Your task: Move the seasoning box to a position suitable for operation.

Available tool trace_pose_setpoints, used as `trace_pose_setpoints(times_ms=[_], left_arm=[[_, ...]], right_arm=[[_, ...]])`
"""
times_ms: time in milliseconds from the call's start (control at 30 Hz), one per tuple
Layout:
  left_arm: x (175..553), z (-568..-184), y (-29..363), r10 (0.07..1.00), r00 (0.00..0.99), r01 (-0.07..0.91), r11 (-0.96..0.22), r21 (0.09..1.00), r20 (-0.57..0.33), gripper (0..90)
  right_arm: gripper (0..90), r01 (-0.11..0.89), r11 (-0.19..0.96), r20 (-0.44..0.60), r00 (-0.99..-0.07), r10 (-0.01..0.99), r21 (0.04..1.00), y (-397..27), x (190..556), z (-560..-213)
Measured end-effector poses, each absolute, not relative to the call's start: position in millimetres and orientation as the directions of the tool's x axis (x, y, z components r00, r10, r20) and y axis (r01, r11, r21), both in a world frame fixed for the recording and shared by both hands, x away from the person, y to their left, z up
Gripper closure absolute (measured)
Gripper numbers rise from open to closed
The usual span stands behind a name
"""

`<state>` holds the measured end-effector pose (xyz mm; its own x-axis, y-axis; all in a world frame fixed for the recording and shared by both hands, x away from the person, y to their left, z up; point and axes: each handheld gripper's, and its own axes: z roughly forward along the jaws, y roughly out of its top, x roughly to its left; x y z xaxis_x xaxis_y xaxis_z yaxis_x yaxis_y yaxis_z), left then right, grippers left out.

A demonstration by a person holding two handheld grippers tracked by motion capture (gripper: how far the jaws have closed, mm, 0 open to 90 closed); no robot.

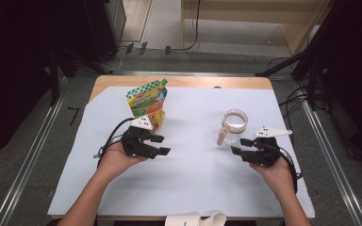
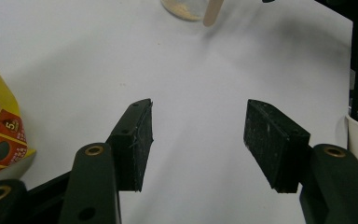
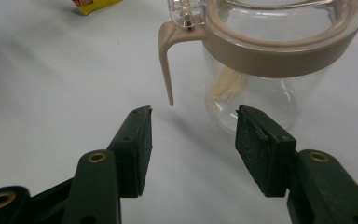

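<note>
Presently both grippers rest mid-desk (image 1: 193, 179): left gripper (image 1: 162, 145) jaws parted, empty beside pouch (image 1: 148, 101); right gripper (image 1: 239, 147) jaws parted, empty, just short of jar (image 1: 234, 125).

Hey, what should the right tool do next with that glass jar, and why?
Probably ease the right tool forward toward the glass jar. Its jaws stand open with nothing between them, the jar sits just ahead, untouched, and its beige handle hangs down toward the gap. The left tool is open beside the yellow pouch.
</note>
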<state>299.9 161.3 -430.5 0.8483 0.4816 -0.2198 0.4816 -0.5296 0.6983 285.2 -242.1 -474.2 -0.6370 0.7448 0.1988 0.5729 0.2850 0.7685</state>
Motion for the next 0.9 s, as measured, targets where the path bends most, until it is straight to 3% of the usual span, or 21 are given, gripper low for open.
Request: trace_pose_setpoints(times_ms=[333,900], left_arm=[[301,-429,163,0.48,0.849,0.483,-0.534,0.694,-0.221,42.6],[301,-429,163,0.482,0.849,0.478,-0.526,0.703,-0.217,39.0]], right_arm=[[47.5,0.597,0.275,0.211,-0.615,0.76,0.754,-244,288,-476],[34.9,0.593,0.215,0.193,-0.549,0.813,0.776,-255,303,-484]])
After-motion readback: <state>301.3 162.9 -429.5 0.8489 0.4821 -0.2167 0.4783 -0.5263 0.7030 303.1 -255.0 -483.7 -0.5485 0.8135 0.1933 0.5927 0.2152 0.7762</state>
